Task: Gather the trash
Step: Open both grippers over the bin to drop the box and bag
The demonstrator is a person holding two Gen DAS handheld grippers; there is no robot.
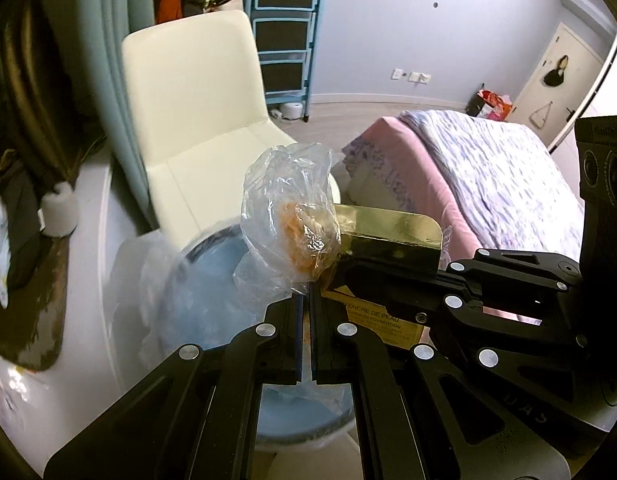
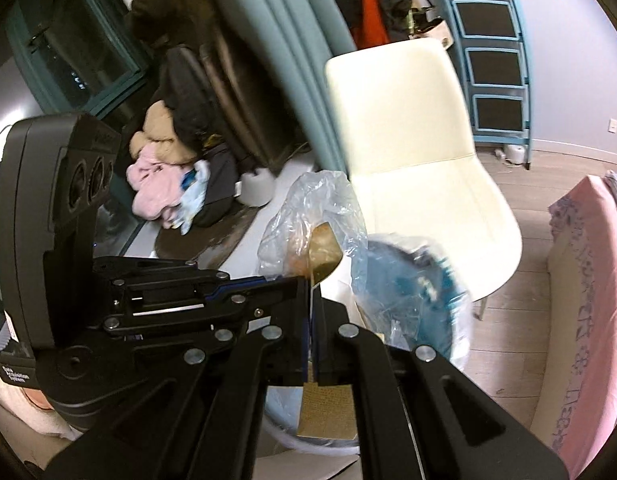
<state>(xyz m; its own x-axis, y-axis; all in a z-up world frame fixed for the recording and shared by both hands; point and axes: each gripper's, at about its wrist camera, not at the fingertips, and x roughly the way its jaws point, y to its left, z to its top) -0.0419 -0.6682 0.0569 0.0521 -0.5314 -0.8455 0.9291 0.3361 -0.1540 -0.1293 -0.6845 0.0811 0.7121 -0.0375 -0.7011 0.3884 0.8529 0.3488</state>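
Observation:
My left gripper (image 1: 307, 300) is shut on a crumpled clear plastic bag (image 1: 292, 208) with orange residue inside, held above a blue trash bin (image 1: 212, 256) lined with a clear bag. My right gripper (image 1: 340, 276) reaches in from the right and is shut on a gold cardboard box (image 1: 388, 232) next to the bag. In the right wrist view my right gripper (image 2: 311, 292) pinches the gold box (image 2: 326, 412) edge-on, with the plastic bag (image 2: 308, 216) just beyond it. The left gripper (image 2: 284, 284) comes in from the left, and the bin (image 2: 420, 284) sits below.
A cream chair (image 1: 196, 120) stands behind the bin. A bed with a pink and purple cover (image 1: 488, 172) is to the right. A pile of clothes (image 2: 168, 184) and a white roll (image 1: 60, 212) lie at the left. A blue drawer rack (image 1: 286, 32) stands by the far wall.

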